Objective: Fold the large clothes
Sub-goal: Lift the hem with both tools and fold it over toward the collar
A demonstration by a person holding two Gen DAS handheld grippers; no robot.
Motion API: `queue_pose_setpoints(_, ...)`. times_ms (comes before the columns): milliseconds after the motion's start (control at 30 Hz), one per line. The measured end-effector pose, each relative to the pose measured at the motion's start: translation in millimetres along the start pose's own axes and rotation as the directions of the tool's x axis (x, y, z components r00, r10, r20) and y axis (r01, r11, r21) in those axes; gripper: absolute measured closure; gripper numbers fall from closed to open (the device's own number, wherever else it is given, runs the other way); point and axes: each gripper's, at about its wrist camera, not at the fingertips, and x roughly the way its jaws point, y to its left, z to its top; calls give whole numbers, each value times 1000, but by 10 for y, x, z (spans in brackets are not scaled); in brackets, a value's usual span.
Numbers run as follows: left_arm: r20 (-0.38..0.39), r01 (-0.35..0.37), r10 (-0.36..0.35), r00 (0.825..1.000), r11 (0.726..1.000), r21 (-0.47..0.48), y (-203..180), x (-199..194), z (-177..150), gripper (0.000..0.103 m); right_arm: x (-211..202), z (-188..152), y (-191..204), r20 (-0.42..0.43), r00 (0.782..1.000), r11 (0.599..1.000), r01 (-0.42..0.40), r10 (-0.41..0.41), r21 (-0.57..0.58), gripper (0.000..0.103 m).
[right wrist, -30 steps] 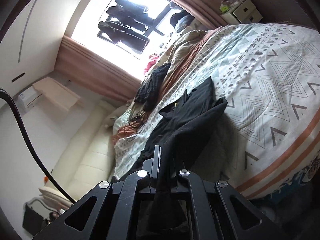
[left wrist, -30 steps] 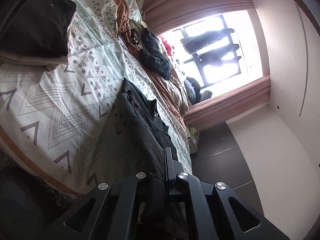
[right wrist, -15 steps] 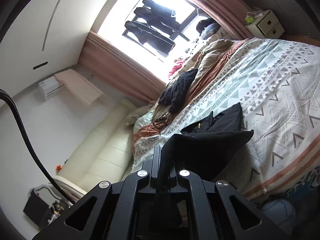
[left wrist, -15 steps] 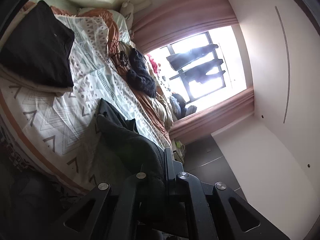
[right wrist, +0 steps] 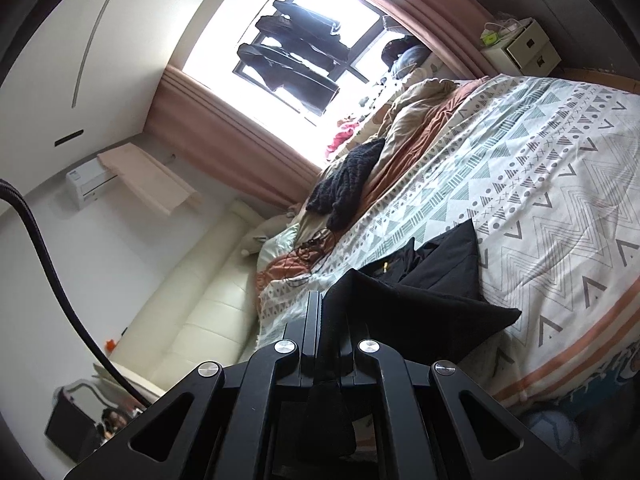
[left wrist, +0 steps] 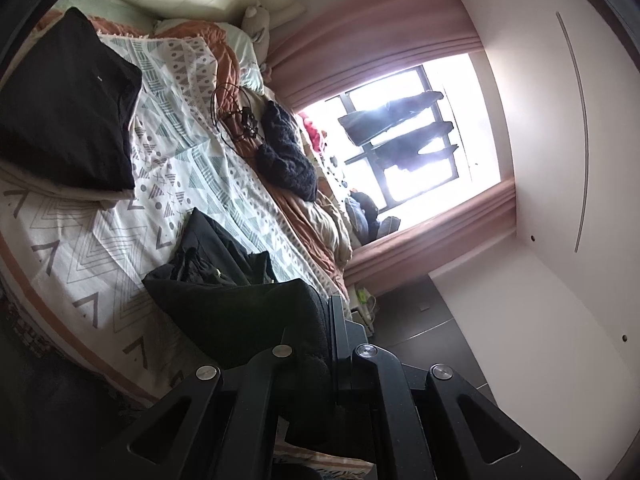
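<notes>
A large black garment (left wrist: 224, 280) lies partly on the patterned bedspread (left wrist: 100, 248), its near end lifted off the bed. My left gripper (left wrist: 326, 320) is shut on one edge of it. The garment also shows in the right wrist view (right wrist: 420, 296), where my right gripper (right wrist: 328, 320) is shut on another edge of the same cloth, held taut above the bed (right wrist: 560, 200). The far part of the garment, with a small yellow tag, rests bunched on the bed.
A folded black garment (left wrist: 68, 112) sits on a pale stack near the headboard. A dark knitted item (left wrist: 284, 156) and cables (left wrist: 236, 116) lie by a rumpled orange duvet. A window with hanging clothes (right wrist: 296, 64), a nightstand (right wrist: 524, 44) and a cream sofa (right wrist: 200, 320) surround the bed.
Both grippers have carried the held end of the black garment forward over the bed. The cloth that hung stretched out now doubles over toward its far part.
</notes>
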Motion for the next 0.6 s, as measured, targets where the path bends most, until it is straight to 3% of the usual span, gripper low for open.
queue_pose_setpoints(333, -10, -46, 46, 999, 999, 24, -205, 655, 401, 100, 419, 418, -226, 6, 999, 999, 33, -34, 33, 98)
queue_pose_setpoints(600, -37, -83, 85, 996, 996, 32, -260, 1396, 760, 100, 788, 673, -452, 3, 998, 994, 69, -70, 83, 98)
